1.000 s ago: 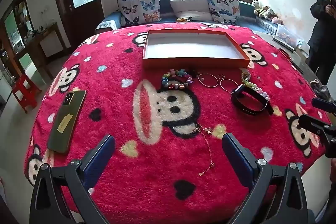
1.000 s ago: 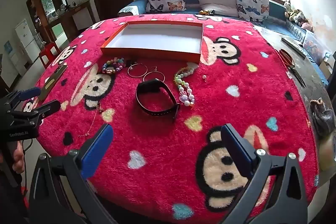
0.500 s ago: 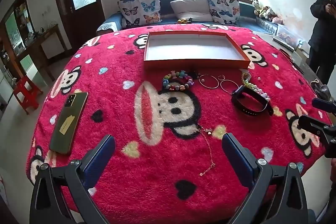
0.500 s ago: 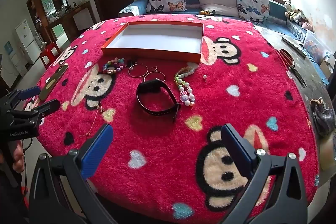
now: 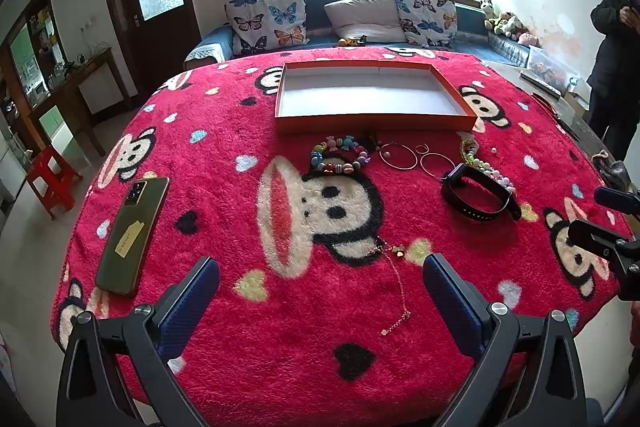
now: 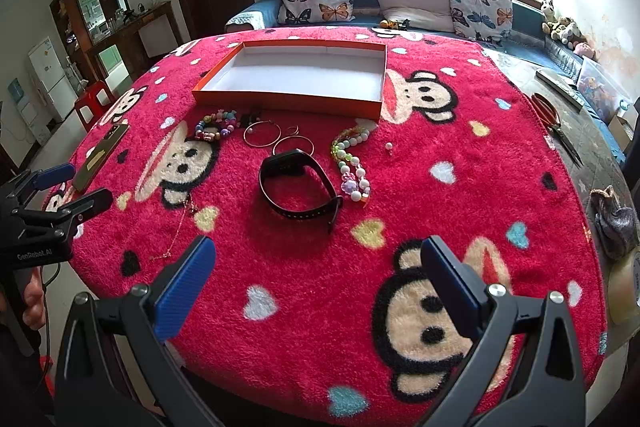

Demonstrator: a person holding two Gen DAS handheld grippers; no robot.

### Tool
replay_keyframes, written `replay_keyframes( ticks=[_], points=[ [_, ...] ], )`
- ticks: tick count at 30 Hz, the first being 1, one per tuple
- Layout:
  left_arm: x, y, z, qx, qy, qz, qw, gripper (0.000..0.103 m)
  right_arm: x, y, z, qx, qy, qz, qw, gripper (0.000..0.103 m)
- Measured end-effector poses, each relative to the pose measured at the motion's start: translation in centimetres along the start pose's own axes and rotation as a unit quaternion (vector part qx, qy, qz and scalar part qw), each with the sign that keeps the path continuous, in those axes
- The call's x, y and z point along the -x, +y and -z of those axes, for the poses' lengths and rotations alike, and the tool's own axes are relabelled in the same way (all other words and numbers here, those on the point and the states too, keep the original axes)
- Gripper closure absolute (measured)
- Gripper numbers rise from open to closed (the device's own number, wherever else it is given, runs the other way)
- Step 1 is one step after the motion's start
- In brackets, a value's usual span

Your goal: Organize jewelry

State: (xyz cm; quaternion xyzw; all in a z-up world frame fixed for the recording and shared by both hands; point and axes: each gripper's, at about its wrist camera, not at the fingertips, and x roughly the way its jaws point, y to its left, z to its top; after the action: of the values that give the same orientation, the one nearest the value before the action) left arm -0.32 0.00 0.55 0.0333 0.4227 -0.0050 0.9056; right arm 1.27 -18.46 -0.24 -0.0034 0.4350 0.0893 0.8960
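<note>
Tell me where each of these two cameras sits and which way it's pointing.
Left wrist: on the left gripper, jaws open, near the table's front-left edge, facing the orange-rimmed shallow tray and sofa; the right gripper shows at the right edge.
Right wrist: on the right gripper, jaws open, further right, facing likewise; the left gripper and a hand show at left.
Shared: tray, black wristband, red monkey-print blanket.

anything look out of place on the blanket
Yes: a phone lies at the blanket's left edge, the one thing there that isn't jewelry. A loose bead sits alone right of the bead bracelet. The tray holds nothing yet.
</note>
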Motion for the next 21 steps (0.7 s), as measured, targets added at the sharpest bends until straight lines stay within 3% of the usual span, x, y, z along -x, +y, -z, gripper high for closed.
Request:
replay_keyframes(
  ticks=[21],
  points=[
    [0.06, 0.23, -0.18, -0.002, -0.002, -0.002, 1.0000, 0.000, 0.02, -0.08, 0.14, 0.000, 0.000, 0.001, 1.000, 0.000]
  ],
)
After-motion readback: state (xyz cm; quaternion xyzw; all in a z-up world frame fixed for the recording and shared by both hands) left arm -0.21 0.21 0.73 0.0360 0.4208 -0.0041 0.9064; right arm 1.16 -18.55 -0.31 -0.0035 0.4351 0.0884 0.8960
